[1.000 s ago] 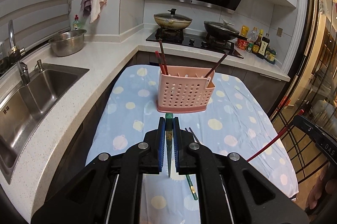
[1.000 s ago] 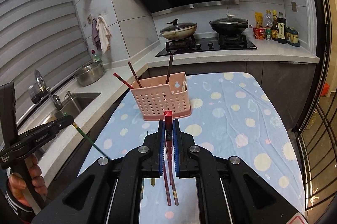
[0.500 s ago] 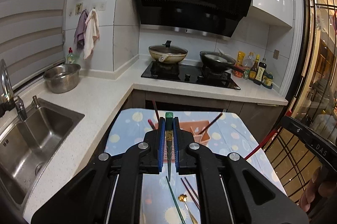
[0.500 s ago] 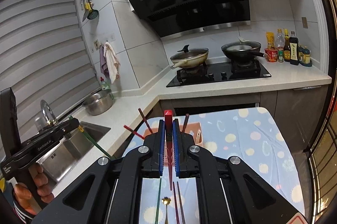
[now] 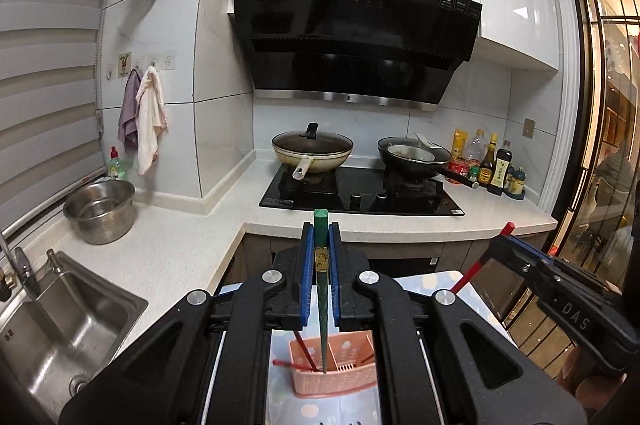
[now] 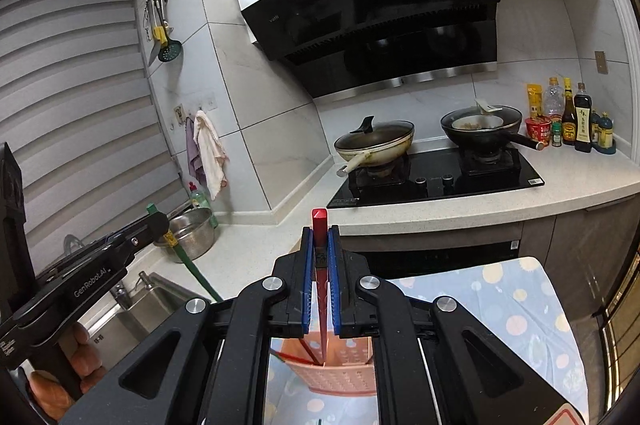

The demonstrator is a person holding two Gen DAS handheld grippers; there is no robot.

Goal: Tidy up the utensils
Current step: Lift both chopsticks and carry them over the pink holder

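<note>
- My left claw (image 5: 320,277) was clamped shut on a green chopstick (image 5: 322,305), held upright, thick end above the pads, its tip down at the mouth of the pink utensil basket (image 5: 334,383).
- My right claw (image 6: 320,281) was likewise closed tight on a red chopstick (image 6: 320,289), pointing straight down into the same basket, which stood on the spotted blue cloth (image 6: 516,305) covering the surface.
- The basket already held several dark and red sticks (image 5: 302,349), leaning toward its left side; I could not tell which compartment each tip was over.
- From the right wrist view, the left claw appeared at the frame's left edge with the green stick slanting down beneath it; from the left wrist view, the right claw showed at the right with its red stick.
- The step in hand, as I judged it, was the drop: both sticks were poised over the holder and neither had been released.
- The next move called for lowering each tip past the rim, then easing the pads apart so the stick slid in without catching the divider or those already inside.
- Behind, two pans (image 5: 312,151) sat on the hob and a steel bowl (image 5: 100,211) stood by the sink.
</note>
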